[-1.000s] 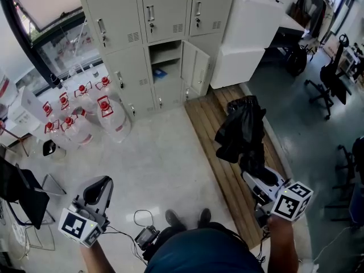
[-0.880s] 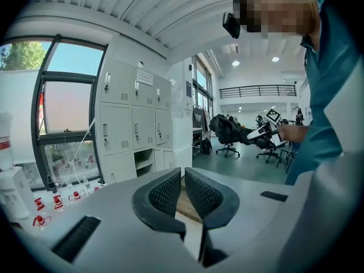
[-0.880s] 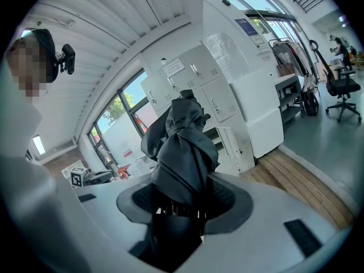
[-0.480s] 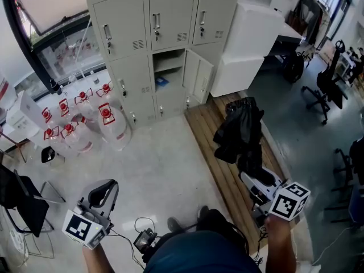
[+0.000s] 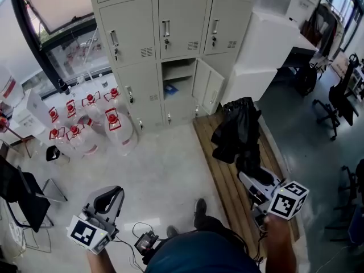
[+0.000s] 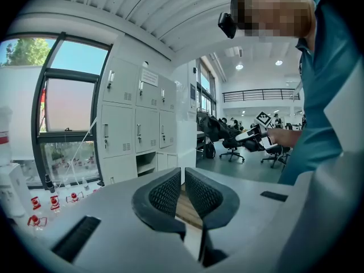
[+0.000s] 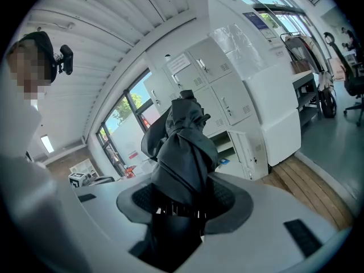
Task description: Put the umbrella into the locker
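Note:
A folded black umbrella (image 5: 239,129) sticks up out of my right gripper (image 5: 250,172), which is shut on its lower end above the wooden strip. In the right gripper view the umbrella (image 7: 182,147) fills the middle, clamped between the pads of the right gripper (image 7: 182,201). The beige locker bank (image 5: 136,38) stands ahead, with one middle compartment (image 5: 179,87) open and its door (image 5: 207,90) swung to the right. That open compartment (image 6: 147,162) also shows in the left gripper view. My left gripper (image 5: 108,197) hangs low at the left, jaws closed on nothing (image 6: 183,189).
Several clear water jugs with red caps (image 5: 94,124) crowd the floor left of the lockers. A wooden plank platform (image 5: 227,175) runs along the right. A white cabinet (image 5: 261,44) stands beside the lockers, and office chairs (image 5: 338,101) beyond it. A black folding chair (image 5: 23,198) stands at the far left.
The person has stepped toward the lockers, which now sit lower and larger in the head view. Both grippers came along, and the umbrella stays clamped in the right one.

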A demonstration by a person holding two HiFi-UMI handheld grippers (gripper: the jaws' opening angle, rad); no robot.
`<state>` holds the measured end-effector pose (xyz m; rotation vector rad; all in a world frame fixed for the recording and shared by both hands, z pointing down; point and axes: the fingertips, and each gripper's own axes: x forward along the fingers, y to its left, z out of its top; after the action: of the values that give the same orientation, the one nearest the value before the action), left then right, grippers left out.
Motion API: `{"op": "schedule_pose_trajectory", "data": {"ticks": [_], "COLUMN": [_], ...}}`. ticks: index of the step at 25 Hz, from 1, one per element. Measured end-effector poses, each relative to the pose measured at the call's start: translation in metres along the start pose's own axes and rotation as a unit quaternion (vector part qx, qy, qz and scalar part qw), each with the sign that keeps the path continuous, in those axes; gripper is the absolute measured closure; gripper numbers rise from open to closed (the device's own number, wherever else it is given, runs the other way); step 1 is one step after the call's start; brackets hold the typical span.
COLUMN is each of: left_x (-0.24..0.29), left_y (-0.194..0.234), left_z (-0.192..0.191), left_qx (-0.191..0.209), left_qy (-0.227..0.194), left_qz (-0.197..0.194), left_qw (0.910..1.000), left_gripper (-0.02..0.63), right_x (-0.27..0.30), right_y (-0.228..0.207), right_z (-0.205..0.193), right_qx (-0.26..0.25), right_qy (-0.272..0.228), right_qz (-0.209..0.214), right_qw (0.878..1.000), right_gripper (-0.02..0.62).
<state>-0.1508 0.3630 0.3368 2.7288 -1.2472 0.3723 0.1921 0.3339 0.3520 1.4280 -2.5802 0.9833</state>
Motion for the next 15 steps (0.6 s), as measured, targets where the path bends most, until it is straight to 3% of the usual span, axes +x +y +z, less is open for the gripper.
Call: {"op": "schedule_pose_trajectory", "data": {"ticks": [15], "left_x": [0.102], "left_y": [0.017], "left_z": [0.027], "left_qx": [-0.023], "left_qy": [0.008], "left_qz": [0.039], "left_qw": [0.9989], "left_gripper": [0.569], "right_x": [0.081], "right_y": [-0.086], "right_z": [0.074], "right_qx": [0.001], "right_qy": [0.037], "right_qz": [0.044], "right_qw": [0.998], "right_gripper": [0.382]}}
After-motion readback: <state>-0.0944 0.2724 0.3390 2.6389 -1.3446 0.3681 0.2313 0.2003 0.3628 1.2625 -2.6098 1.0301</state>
